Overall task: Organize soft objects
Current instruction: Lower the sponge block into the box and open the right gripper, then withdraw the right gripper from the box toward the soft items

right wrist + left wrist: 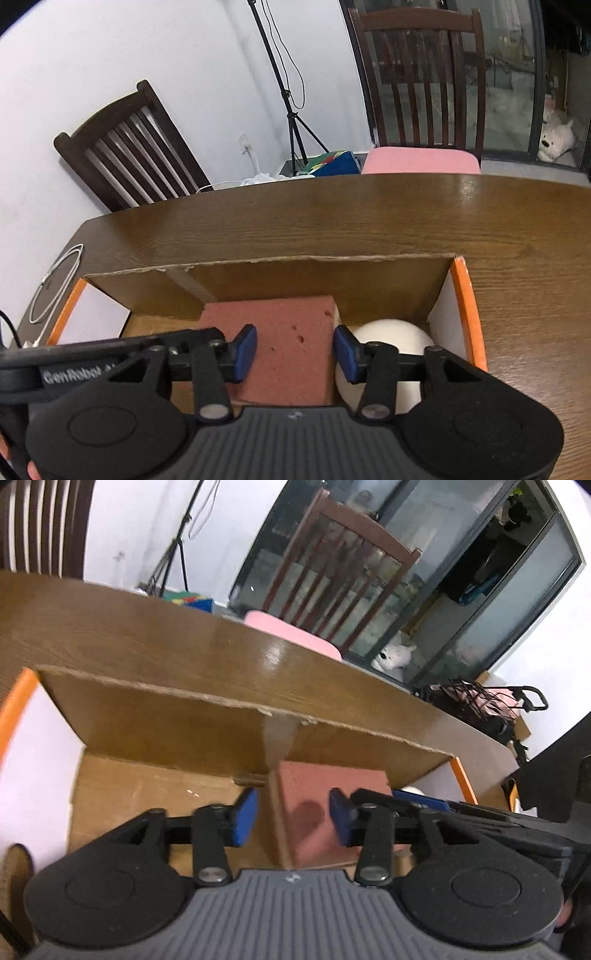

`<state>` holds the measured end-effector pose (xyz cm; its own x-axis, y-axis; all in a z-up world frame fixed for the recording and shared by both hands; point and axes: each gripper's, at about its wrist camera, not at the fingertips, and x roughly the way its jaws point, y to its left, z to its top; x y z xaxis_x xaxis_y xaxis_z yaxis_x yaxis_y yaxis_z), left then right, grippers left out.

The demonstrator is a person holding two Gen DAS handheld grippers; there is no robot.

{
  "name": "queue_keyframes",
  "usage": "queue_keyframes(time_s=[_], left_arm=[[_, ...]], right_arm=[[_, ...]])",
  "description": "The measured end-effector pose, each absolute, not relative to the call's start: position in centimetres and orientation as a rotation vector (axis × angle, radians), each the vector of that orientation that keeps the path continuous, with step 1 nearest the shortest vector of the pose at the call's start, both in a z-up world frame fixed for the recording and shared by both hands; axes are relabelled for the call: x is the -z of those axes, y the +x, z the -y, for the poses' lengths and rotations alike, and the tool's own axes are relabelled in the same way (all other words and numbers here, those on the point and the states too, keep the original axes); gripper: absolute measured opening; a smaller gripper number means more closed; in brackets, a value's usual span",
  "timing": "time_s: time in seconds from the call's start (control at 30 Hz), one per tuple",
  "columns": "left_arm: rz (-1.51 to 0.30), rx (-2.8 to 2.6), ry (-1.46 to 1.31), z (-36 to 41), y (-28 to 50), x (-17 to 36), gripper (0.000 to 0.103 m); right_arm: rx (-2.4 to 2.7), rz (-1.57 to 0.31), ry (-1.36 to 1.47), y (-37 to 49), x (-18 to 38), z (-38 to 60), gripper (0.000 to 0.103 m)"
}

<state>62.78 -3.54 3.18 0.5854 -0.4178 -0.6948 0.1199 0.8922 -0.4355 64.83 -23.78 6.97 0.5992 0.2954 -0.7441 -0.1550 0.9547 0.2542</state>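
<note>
— What's closest to you?

— Right under each camera sits my own tool. My left gripper [293,821] has its blue pads [243,821] standing partly apart with nothing between them; they hang over the box and press on nothing. My right gripper [294,352] looks the same, half open and empty.

— And the soft things?

— Both lie inside the cardboard box [258,275] on the wooden table [369,218]. A reddish-brown sponge block [291,350] rests flat on the box floor, towards the right half. Its long axis runs away from me, from the near side towards the far wall, and its far end stops close to that wall; whether it touches I can't say. From the left wrist the same block [325,812] shows with a thumb-like shadow on its top.

— Anything beside it?

— A white ball [388,343], just right of the block, near the white inner wall with the orange edge [467,314]. Round, so it points nowhere.

— What can't you make out?

— Plenty. My right gripper's body covers the near end of the block and the lower part of the ball, so I can't tell whether the two touch. In the left view the ball is only a white sliver behind my other tool, and that picture is smeared. The near wall of the box is hidden in both views.
</note>
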Motion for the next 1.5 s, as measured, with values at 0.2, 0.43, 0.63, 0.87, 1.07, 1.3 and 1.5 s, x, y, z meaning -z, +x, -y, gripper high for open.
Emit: queue_keyframes(time_s=[0.2, 0.43, 0.63, 0.87, 1.07, 1.3, 1.5], left_arm=[[-0.777, 0.349, -0.274, 3.1, 58.1, -8.7, 0.053], [-0.588, 0.386, -0.140, 2.5, 47.1, -16.8, 0.071], [-0.465, 0.404, -0.037, 2.9, 35.8, -19.1, 0.081], [-0.322, 0.388, 0.021, 4.0, 24.2, -17.4, 0.091], [-0.251, 0.408, -0.047, 2.8, 16.1, -13.5, 0.103], [-0.313, 0.439, 0.007, 4.6, 11.1, -7.9, 0.103], [-0.324, 0.414, 0.014, 4.4, 11.0, -6.7, 0.103]], right_arm=[[-0.292, -0.818, 0.115, 61.4, -10.7, 23.6, 0.061], [-0.314, -0.654, 0.071, 51.7, -19.0, 25.5, 0.070], [-0.348, -0.504, 0.063, 39.8, -23.1, 27.5, 0.079], [-0.313, -0.328, 0.042, 26.5, -22.6, 29.6, 0.089], [-0.213, -0.261, -0.001, 16.1, -17.0, 30.4, 0.098], [-0.165, -0.303, 0.060, 9.4, -10.6, 30.8, 0.100], [-0.191, -0.377, 0.054, 8.6, -7.5, 29.7, 0.100]])
